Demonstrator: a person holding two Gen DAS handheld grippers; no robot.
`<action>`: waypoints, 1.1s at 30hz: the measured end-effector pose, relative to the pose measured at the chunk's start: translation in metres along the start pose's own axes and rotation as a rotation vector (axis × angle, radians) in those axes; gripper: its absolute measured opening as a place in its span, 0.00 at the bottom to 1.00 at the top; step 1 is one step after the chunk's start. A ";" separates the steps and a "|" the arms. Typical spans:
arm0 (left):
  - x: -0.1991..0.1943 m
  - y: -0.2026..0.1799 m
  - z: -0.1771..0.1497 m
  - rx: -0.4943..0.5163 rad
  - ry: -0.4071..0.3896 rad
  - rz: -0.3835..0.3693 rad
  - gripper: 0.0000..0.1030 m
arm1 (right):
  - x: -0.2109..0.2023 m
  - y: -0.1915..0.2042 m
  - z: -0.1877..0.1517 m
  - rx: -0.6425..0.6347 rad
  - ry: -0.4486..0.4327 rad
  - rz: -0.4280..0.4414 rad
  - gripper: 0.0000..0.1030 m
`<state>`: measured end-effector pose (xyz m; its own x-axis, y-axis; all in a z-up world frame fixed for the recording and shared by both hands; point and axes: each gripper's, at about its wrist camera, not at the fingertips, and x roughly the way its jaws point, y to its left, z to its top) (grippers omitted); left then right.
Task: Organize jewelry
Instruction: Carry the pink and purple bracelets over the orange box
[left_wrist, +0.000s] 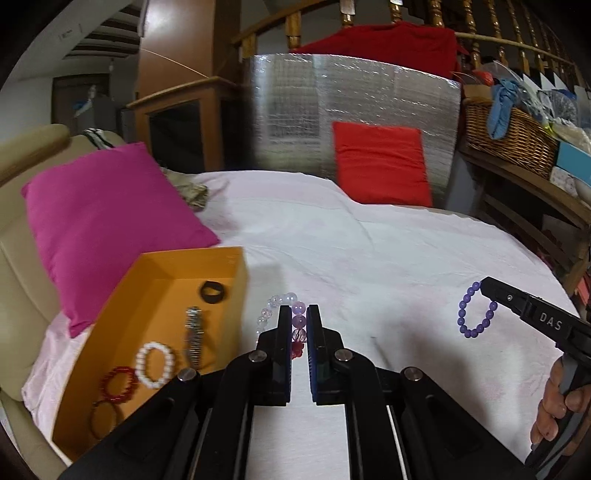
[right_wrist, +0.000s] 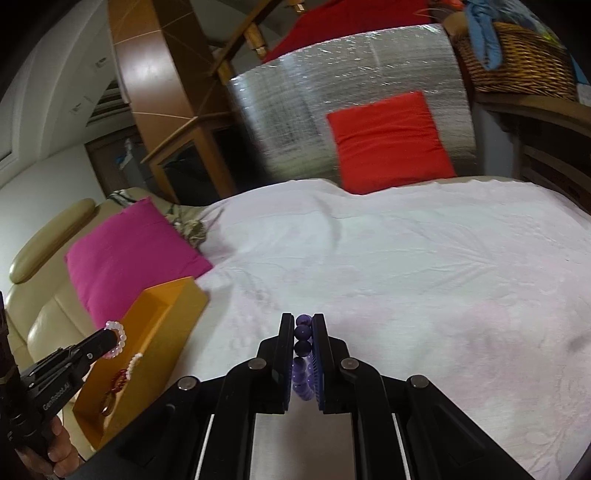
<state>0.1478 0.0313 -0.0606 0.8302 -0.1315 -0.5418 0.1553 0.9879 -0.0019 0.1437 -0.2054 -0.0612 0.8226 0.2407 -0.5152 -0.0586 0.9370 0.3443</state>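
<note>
Clamping a pink bracelet (left_wrist: 284, 314) and purple bracelet (right_wrist: 303, 354), both tongs (left_wrist: 298, 314) (right_wrist: 303, 321); only left view shows ring (left_wrist: 212, 291)

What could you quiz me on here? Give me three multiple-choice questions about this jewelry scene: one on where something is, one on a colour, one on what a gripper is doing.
1. Where does the white bead bracelet lie?
A. Inside the orange box
B. On the pink pillow
C. In the wicker basket

2. What colour is the bracelet held by the right gripper?
A. Green
B. Purple
C. Yellow

3. What is the left gripper doing?
A. Standing wide open and empty
B. Gripping the box rim
C. Closed on a pale pink and clear bead bracelet

Answers: 1 A, it rests on the box floor beside a red bracelet. 2 B, the purple bracelet sits between its fingers. 3 C, the beads are pinched between its pads, above the white cloth.
</note>
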 end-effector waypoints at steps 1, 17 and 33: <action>-0.002 0.005 -0.001 -0.005 -0.004 0.010 0.07 | 0.002 0.007 0.000 -0.003 0.001 0.015 0.10; -0.024 0.085 -0.015 -0.111 -0.017 0.169 0.07 | 0.022 0.117 -0.013 -0.087 0.028 0.225 0.10; -0.021 0.129 -0.044 -0.191 0.073 0.295 0.07 | 0.042 0.187 -0.050 -0.162 0.146 0.386 0.10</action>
<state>0.1265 0.1649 -0.0860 0.7825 0.1612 -0.6014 -0.1940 0.9809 0.0104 0.1387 -0.0076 -0.0580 0.6351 0.6031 -0.4826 -0.4432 0.7962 0.4118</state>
